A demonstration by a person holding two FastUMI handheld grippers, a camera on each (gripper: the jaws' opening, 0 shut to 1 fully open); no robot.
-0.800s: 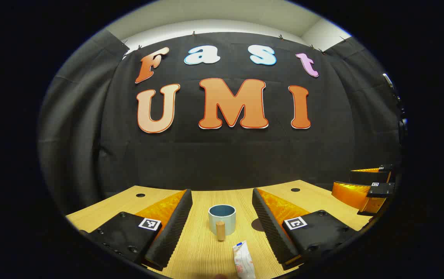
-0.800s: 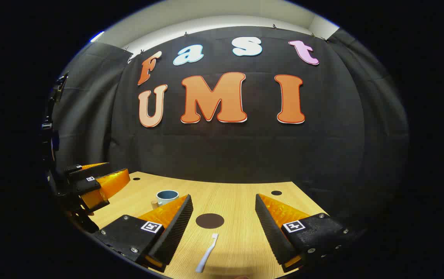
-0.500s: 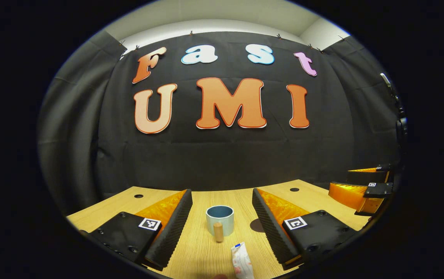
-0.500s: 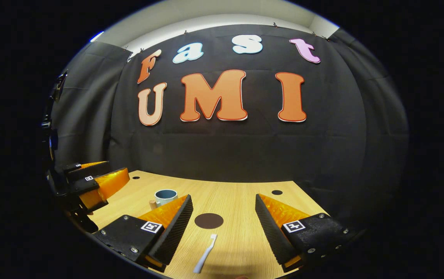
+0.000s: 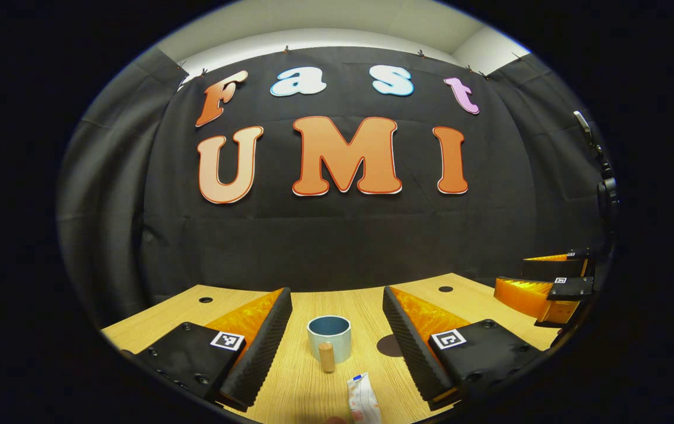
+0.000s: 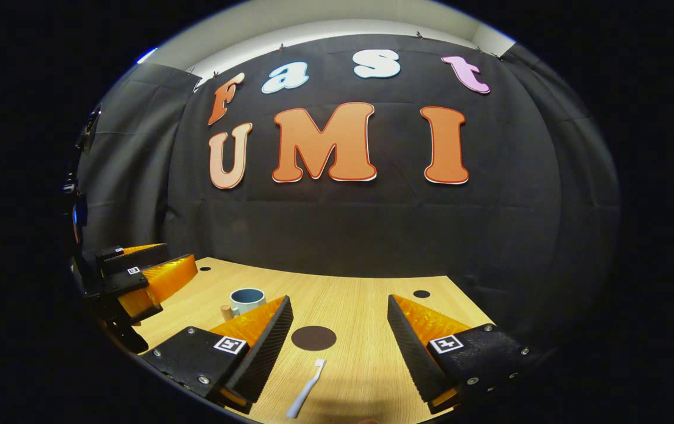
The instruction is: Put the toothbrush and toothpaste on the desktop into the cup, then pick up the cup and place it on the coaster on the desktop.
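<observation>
A pale blue cup (image 5: 329,337) with a wooden handle stands on the wooden desktop (image 5: 313,388), ahead of my left gripper (image 5: 337,321), which is open and holds nothing. A white toothpaste tube (image 5: 362,400) lies near the lower edge, just in front of the cup. In the right gripper view, my right gripper (image 6: 339,327) is open, with a white toothbrush (image 6: 306,389) lying between its fingers and a dark round coaster (image 6: 313,338) beyond it. The cup (image 6: 246,299) is at the left there, near the left gripper (image 6: 136,277).
The right gripper (image 5: 548,288) appears at the right edge of the left gripper view, with the coaster (image 5: 388,345) partly hidden behind my right finger. Small dark holes (image 6: 421,293) mark the desktop near its far edge. The black cloth wall rises behind the desk.
Both views have shifted slightly: the cup and toothpaste drifted left and down in the left gripper view, the toothbrush left and down in the right gripper view. Both grippers stay open.
</observation>
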